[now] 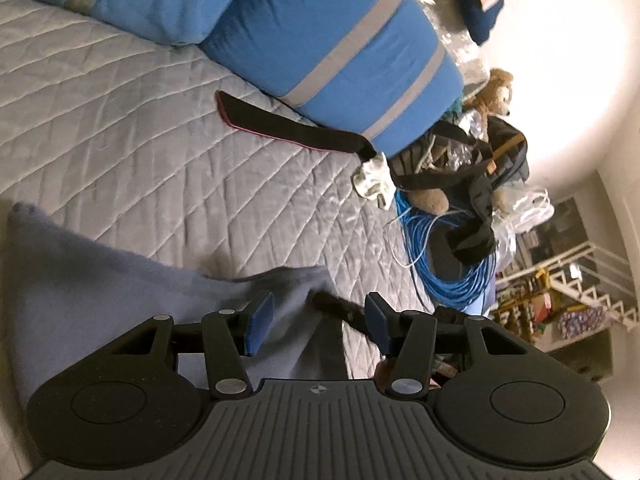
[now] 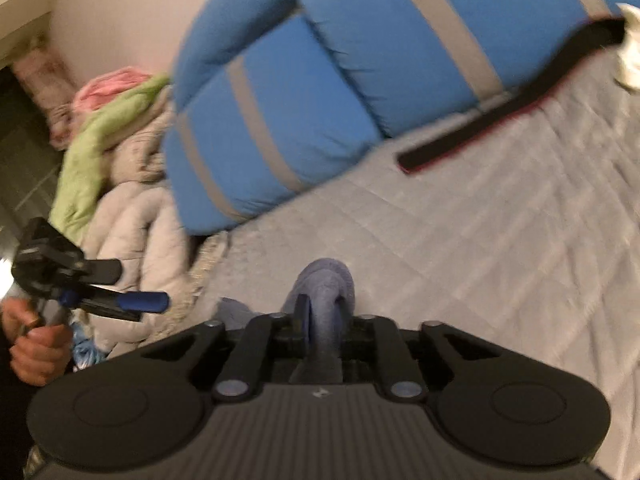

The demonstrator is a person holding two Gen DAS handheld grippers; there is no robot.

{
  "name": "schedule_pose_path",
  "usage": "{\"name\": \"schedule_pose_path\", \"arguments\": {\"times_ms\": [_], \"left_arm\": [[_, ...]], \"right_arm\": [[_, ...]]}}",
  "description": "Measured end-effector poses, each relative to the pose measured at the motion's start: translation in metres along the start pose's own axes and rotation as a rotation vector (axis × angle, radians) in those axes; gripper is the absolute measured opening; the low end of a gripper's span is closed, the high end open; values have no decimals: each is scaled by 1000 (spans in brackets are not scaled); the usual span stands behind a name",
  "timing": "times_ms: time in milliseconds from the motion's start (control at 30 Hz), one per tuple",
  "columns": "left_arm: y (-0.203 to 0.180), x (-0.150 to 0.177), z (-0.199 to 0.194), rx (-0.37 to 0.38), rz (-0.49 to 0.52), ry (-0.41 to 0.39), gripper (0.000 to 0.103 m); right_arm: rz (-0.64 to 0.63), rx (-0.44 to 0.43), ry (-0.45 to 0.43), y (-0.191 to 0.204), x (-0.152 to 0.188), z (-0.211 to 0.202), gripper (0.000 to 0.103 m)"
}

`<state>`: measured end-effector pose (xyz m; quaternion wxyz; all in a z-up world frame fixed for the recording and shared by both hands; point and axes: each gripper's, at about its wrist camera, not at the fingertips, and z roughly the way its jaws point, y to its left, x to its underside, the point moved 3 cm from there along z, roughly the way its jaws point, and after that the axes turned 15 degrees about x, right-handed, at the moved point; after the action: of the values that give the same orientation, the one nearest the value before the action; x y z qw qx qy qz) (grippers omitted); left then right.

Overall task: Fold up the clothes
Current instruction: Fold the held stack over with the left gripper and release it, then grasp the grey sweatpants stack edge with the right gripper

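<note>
1. Right tongs (image 2: 323, 330): pinched tight on a bunched fold of the grey-blue cloth (image 2: 326, 280), just above the bed (image 2: 500, 240).
2. Left tongs (image 1: 318, 322): spread wide, gripping nothing; cloth (image 1: 120, 280) lies beneath its left pad (image 1: 260, 322).
3. Mid: black strap (image 1: 280, 124) lying on the quilt.
4. Far: blue pillows (image 1: 332, 52); right, a blue cable coil (image 1: 444, 268).

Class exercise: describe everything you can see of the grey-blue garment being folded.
The grey-blue garment looks like soft, fleecy knit. It lies partly spread on the quilted grey bedspread. The right gripper is shut on a bunched fold of it, while the open left gripper hovers over another edge, not gripping.
</note>
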<state>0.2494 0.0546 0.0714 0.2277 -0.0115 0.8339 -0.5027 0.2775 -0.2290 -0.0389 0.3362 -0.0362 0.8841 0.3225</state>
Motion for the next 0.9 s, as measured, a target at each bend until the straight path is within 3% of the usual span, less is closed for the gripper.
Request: {"name": "schedule_pose_path", "arguments": {"times_ms": [67,100,233,400,433,467,500,533,600,633,667,900], "left_arm": [[-3,-7,11,-4,34,25,49],[-5,-10,18,-6,55,41,49],[2,-21,53,-42,101,102,49],[13,-26,103,-72,131,179,49],[14,-26,112,-74,139,191,49],[15,-26,120,-78,146,201,49],[16,-26,127,-82,152,210,49],[16,-26,133,-85,158,228,48],[17,-23,145,-104,172,271,46],[17,-22,151,-127,182,294,21],[17,-21,156,-149,192,317,8],[15,-17,179,-211,305,378,5]], "right_arm": [[15,25,-12,-6,7,-11,75],[26,23,-17,-9,10,-18,80],[73,-4,0,-14,32,-42,80],[8,43,34,1,60,-56,78],[7,47,44,3,65,-57,74],[6,56,48,4,68,-59,54],[5,65,50,6,71,-60,27],[5,74,52,7,74,-62,16],[16,80,49,7,76,-66,7],[28,74,50,7,77,-67,6],[39,71,51,7,77,-68,5],[87,75,50,8,80,-77,1]]}}
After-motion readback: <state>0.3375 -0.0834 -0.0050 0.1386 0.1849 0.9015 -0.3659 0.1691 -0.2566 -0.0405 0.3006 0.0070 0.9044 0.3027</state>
